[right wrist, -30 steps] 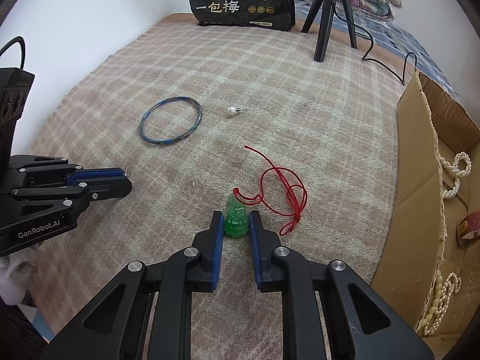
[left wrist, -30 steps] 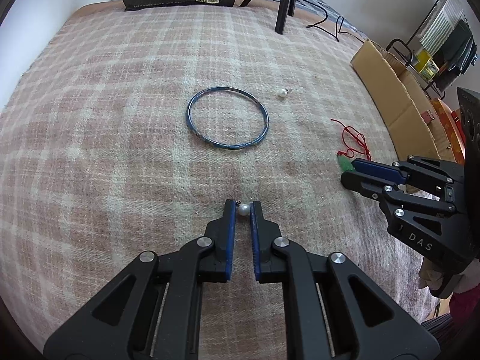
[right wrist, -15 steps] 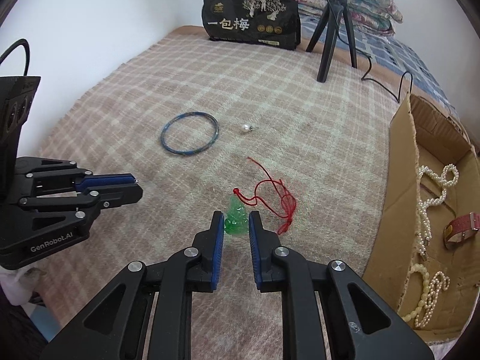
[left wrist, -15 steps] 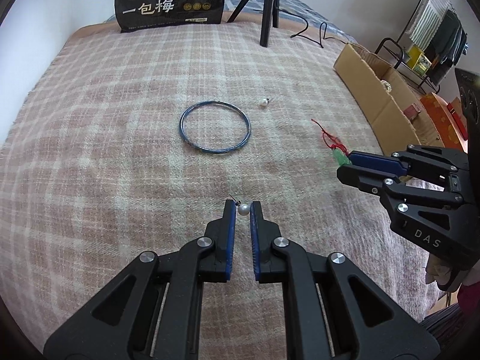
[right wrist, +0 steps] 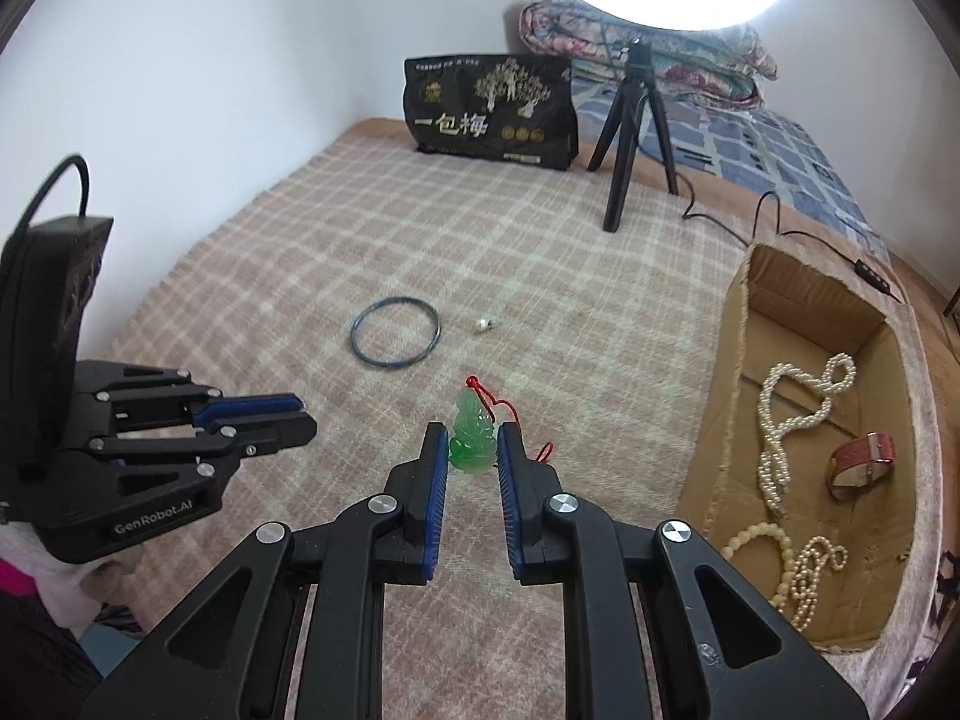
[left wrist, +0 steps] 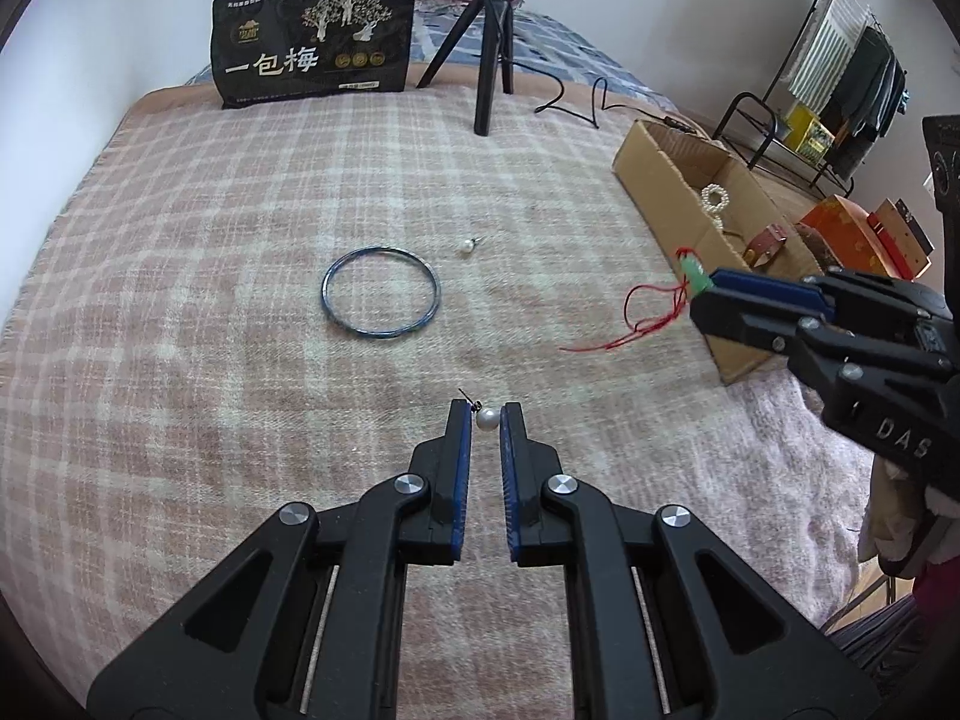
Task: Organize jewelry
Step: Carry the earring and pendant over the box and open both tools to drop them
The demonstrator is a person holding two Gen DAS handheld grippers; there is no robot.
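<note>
A checked blanket point(left wrist: 240, 276) covers the bed; a cardboard box point(left wrist: 678, 180) sits at its right edge. From the left wrist, the left gripper point(left wrist: 486, 417) is clenched on a pearl earring point(left wrist: 486, 418), pinched at the very fingertips, clear of the blanket. So small a bead could slip out if the grip eases or the hand jolts.

From the right wrist, the right gripper point(right wrist: 474, 441) grasps a green pendant point(right wrist: 473, 438) between its pads, red cord point(right wrist: 510, 414) dangling. The cord might snag on the box wall. A blue bangle point(right wrist: 396, 339) and second earring point(right wrist: 483, 323) lie mid-blanket.
</note>
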